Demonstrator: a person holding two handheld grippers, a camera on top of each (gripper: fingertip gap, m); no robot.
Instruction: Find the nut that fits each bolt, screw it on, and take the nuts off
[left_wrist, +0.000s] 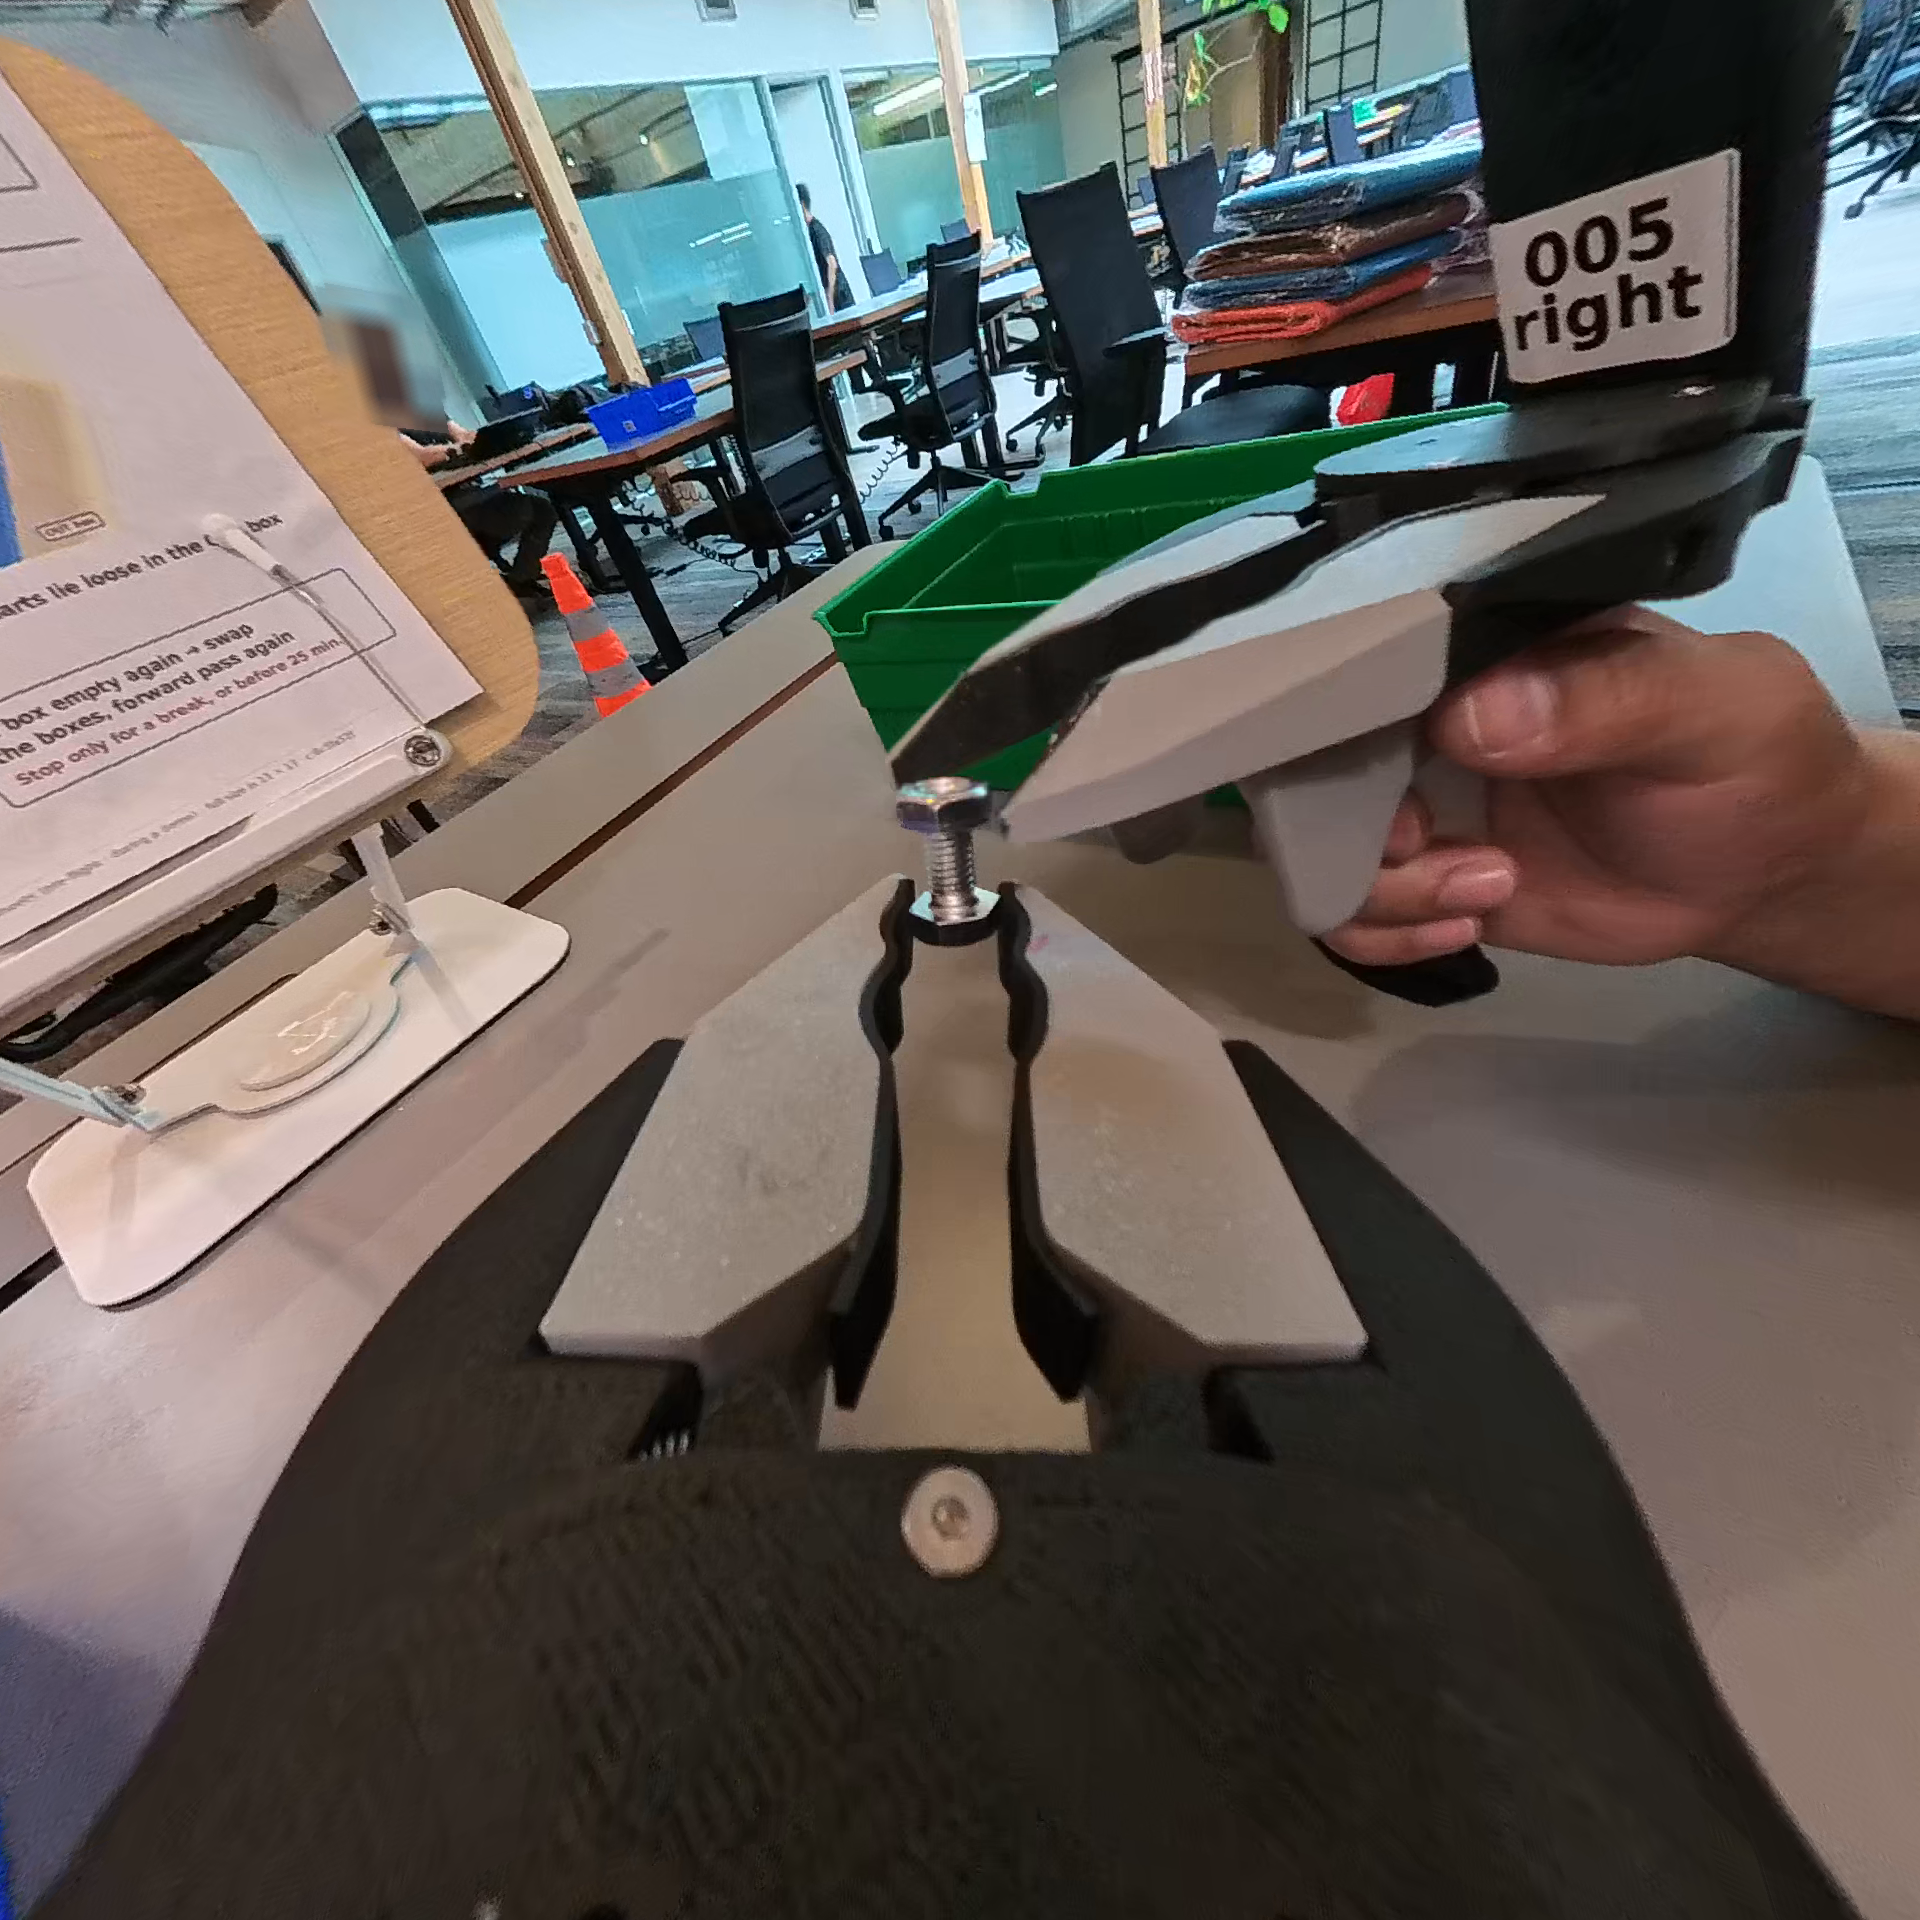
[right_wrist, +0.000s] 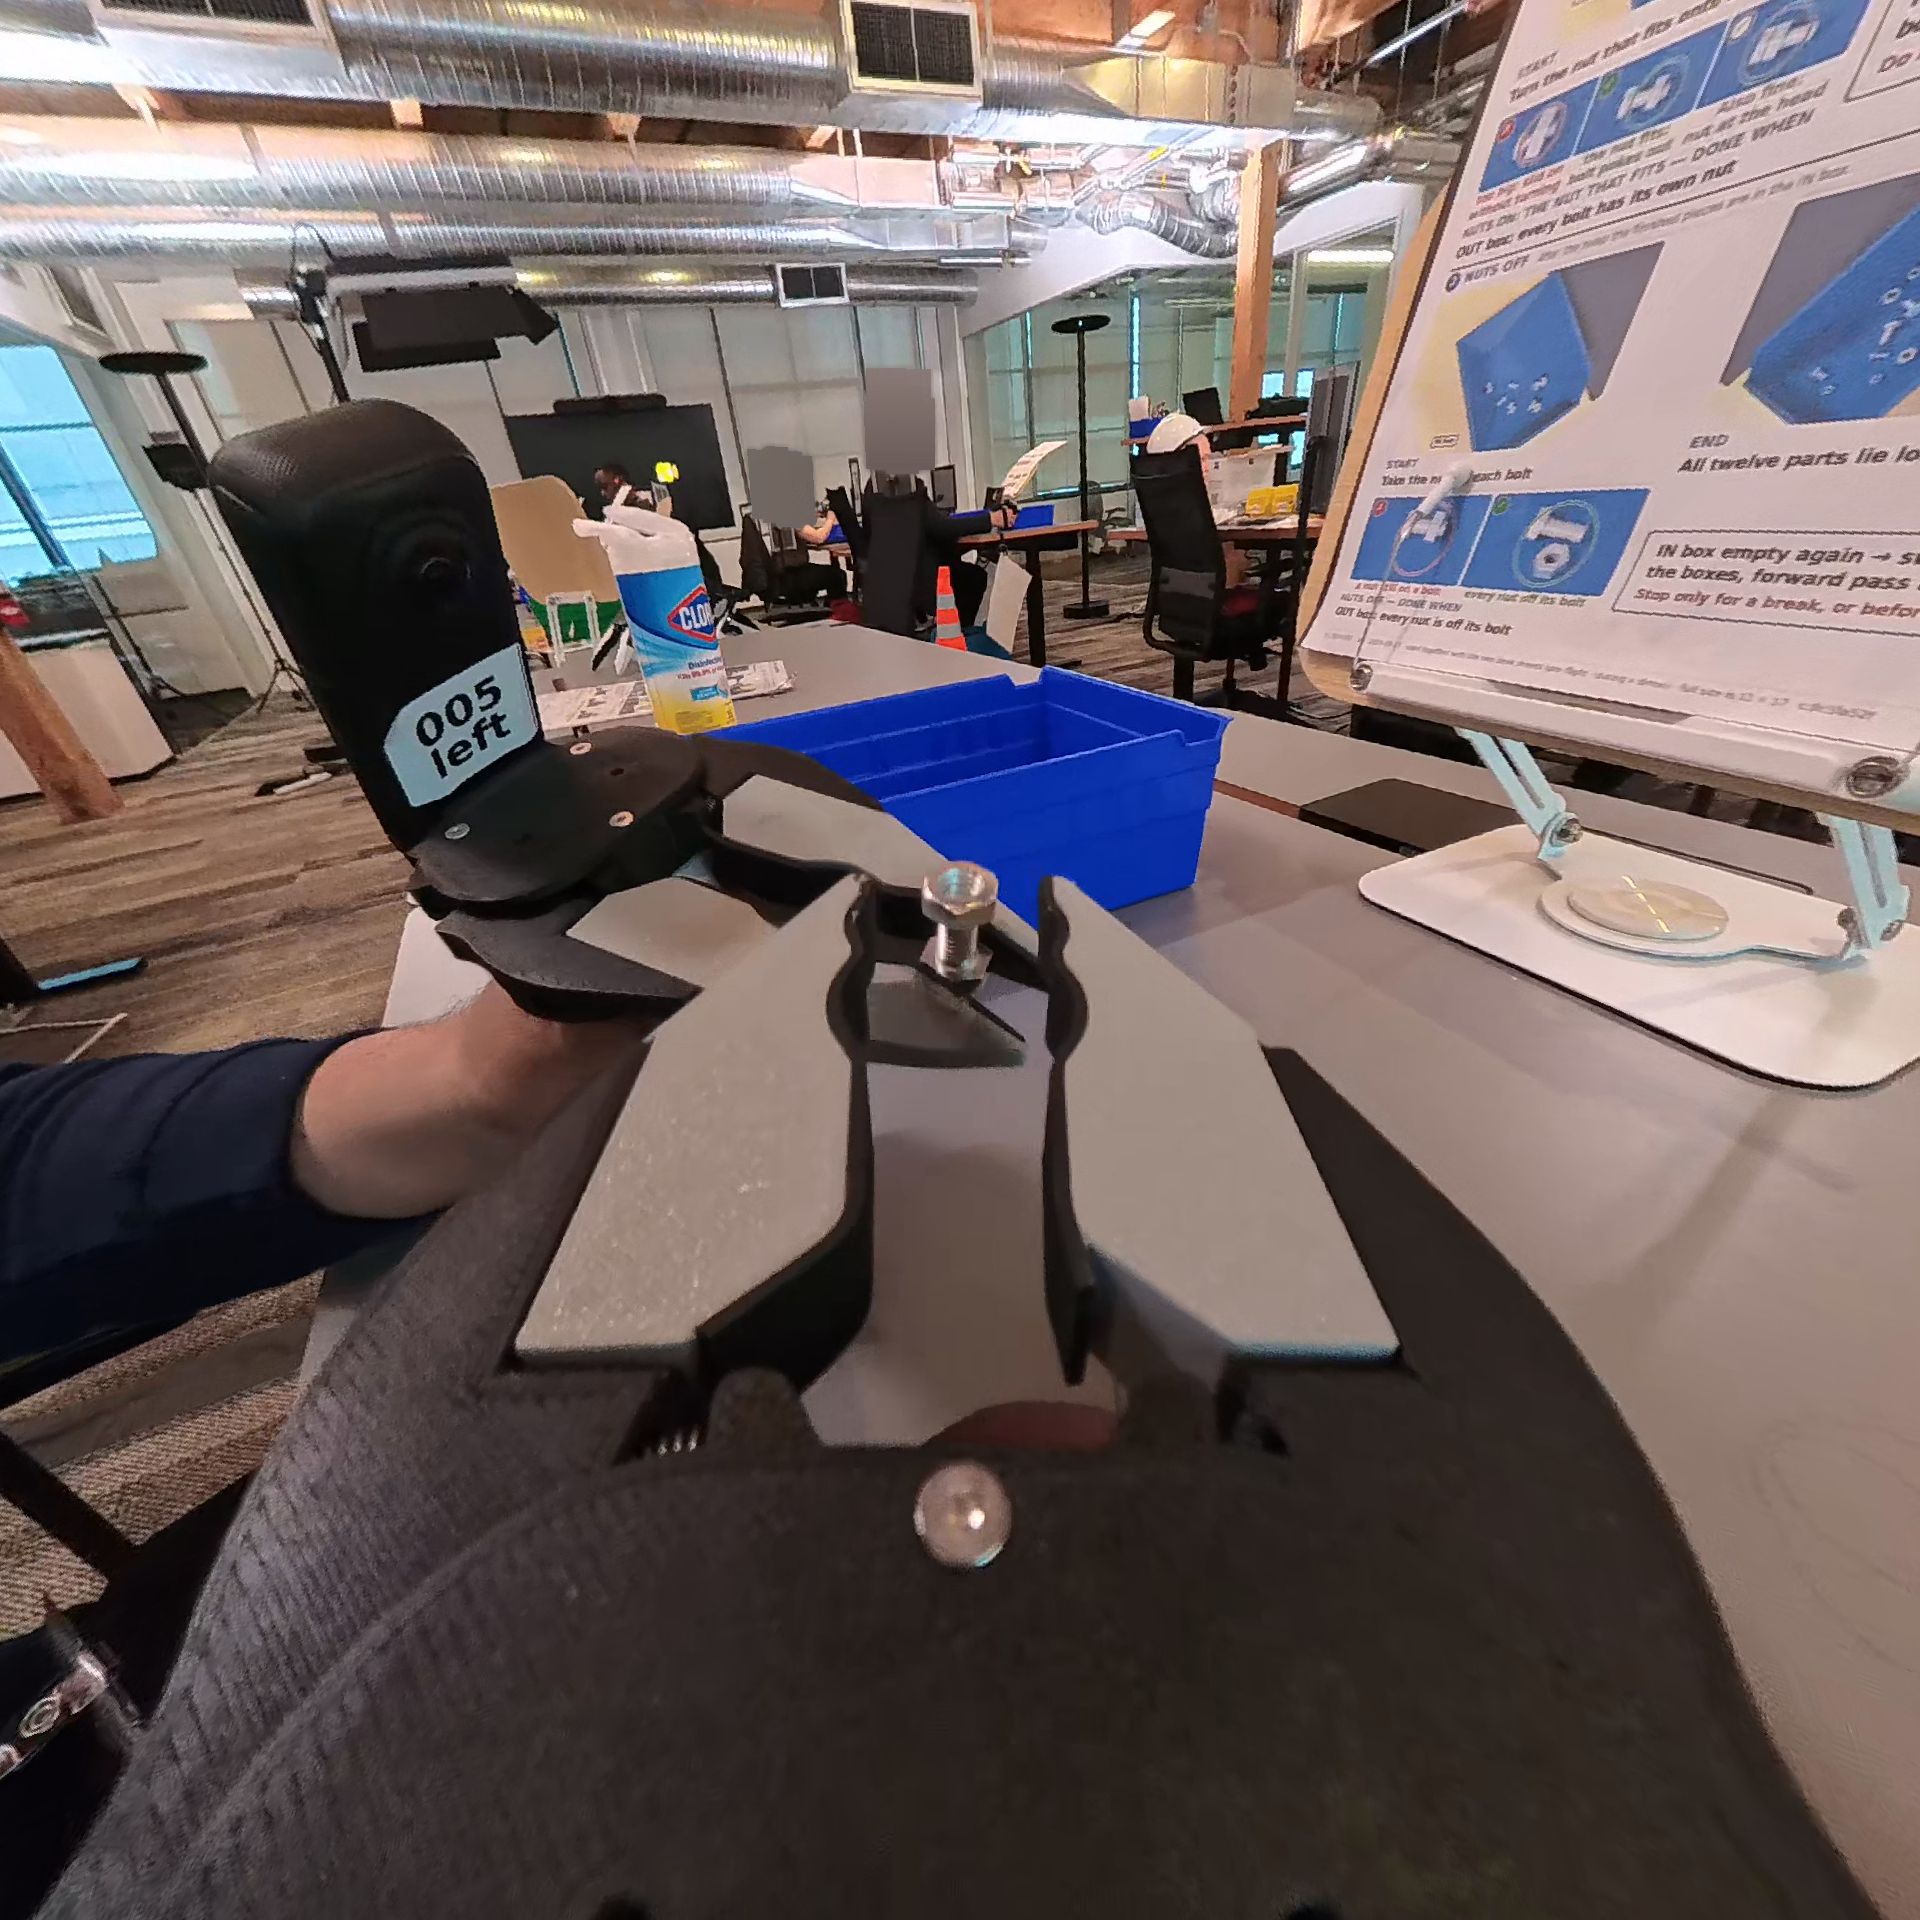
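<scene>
A silver hex bolt (left_wrist: 948, 857) stands upright above the grey table, head up. My left gripper (left_wrist: 951, 906) is shut on the nut (left_wrist: 948, 916) at the bolt's lower end and holds it off the table. In the right wrist view the left gripper's tips (right_wrist: 961, 997) grip the nut (right_wrist: 951, 971) under the bolt (right_wrist: 956, 935). My right gripper (right_wrist: 956, 902) is open, with a finger on each side of the bolt head and a gap on both sides. In the left wrist view the right gripper (left_wrist: 966, 795) reaches in from the right at head height.
A green bin (left_wrist: 935, 634) stands behind the bolt. A blue bin (right_wrist: 1039, 790) sits on the table's far side. An instruction sheet on a white stand (right_wrist: 1621, 914) is at the right, also seen at the left (left_wrist: 208, 665). A wipes canister (right_wrist: 670, 634) stands behind. The tips of both grippers are at nearly the same place.
</scene>
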